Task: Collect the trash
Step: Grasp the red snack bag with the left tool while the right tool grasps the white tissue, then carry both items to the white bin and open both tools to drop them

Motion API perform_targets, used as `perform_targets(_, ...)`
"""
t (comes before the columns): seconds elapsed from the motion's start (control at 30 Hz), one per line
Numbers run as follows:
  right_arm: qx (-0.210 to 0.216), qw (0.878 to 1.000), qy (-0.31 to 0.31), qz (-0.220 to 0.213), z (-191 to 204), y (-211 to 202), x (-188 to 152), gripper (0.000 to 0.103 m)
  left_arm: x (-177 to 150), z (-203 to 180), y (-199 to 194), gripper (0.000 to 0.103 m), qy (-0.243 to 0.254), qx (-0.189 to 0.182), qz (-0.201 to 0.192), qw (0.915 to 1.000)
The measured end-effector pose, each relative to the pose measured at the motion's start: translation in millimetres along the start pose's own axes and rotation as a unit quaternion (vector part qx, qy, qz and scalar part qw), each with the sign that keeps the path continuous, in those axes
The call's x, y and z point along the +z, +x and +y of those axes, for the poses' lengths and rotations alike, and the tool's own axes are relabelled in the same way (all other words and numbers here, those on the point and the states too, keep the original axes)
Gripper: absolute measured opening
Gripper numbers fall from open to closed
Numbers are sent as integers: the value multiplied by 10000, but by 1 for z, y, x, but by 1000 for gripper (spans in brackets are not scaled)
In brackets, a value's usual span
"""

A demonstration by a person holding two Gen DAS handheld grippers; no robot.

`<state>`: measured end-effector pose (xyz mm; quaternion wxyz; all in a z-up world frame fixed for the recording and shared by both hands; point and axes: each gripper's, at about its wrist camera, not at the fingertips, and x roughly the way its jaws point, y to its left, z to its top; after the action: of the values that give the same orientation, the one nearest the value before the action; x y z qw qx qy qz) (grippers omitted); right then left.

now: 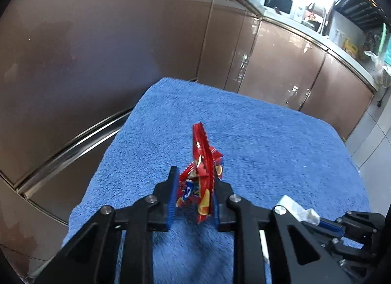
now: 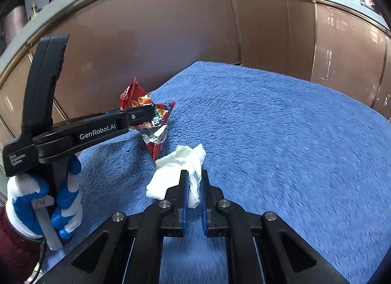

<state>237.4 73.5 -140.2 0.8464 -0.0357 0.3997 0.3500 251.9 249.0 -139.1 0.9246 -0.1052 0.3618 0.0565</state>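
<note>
A crumpled red snack wrapper (image 1: 201,174) sits between the blue pads of my left gripper (image 1: 194,174), which is shut on it; one end sticks up above the fingers. In the right wrist view the same wrapper (image 2: 156,122) is pinched by the left gripper (image 2: 146,115), held by a gloved hand (image 2: 61,198). My right gripper (image 2: 194,180) is shut on a crumpled white tissue (image 2: 176,164) that lies on the blue towel (image 2: 281,137). The right gripper with its tissue (image 1: 300,210) shows at the lower right of the left wrist view.
The blue towel (image 1: 256,137) covers a raised surface. Brown cabinet doors (image 1: 281,69) curve behind it under a grey counter with a microwave (image 1: 281,3) and bottles. Tiled floor (image 1: 376,137) lies to the right.
</note>
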Motion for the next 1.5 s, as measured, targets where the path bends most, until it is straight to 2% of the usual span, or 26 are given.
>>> perform_targets(0.2, -76, 9996, -34, -262, 4, -52, -11, 8, -6, -17, -38, 19, 210, -123, -192, 9995)
perform_targets(0.4, -346, 9976, 84, -591, -1, -120, -38, 8, -14, -46, -74, 18, 456, -354, -297, 9979)
perform_targets(0.5, -559, 9953, 282, -745, -15, -153, -56, 8, -21, -80, -90, 18, 690, -603, -295, 9954)
perform_targets(0.63, -1108, 9861, 754, -980, -49, -204, -91, 8, -29, -133, -100, 18, 1040, -1065, -249, 9885)
perform_targets(0.73, -1596, 9736, 1175, -1129, -80, -246, -122, 8, -37, -187, -106, 18, 1365, -1497, -161, 9791)
perform_targets(0.8, -1942, 9635, 1415, -1182, -102, -259, -133, 8, -44, -232, -106, 18, 1618, -1821, -56, 9699)
perform_targets(0.9, -2663, 9401, 1769, -1187, -141, -291, -162, 8, -53, -290, -105, 18, 1910, -2178, 96, 9571)
perform_targets(1.07, -3441, 9019, 2348, -1143, -203, -330, -205, 8, -70, -405, -93, 18, 2514, -2673, 415, 9293)
perform_targets(1.2, -3854, 8768, 2701, -988, -250, -333, -226, 8, -90, -491, -69, 18, 2891, -2853, 775, 9105)
perform_targets(1.33, -4117, 8604, 2914, -724, -293, -320, -246, 8, -113, -558, -40, 18, 3260, -2884, 1073, 8939)
perform_targets(1.4, -4157, 8532, 3087, -626, -314, -314, -258, 8, -125, -587, -23, 18, 3392, -2842, 1229, 8883)
perform_targets(1.5, -4261, 8433, 3236, -515, -341, -308, -267, 9, -137, -613, -2, 21, 3436, -2775, 1393, 8863)
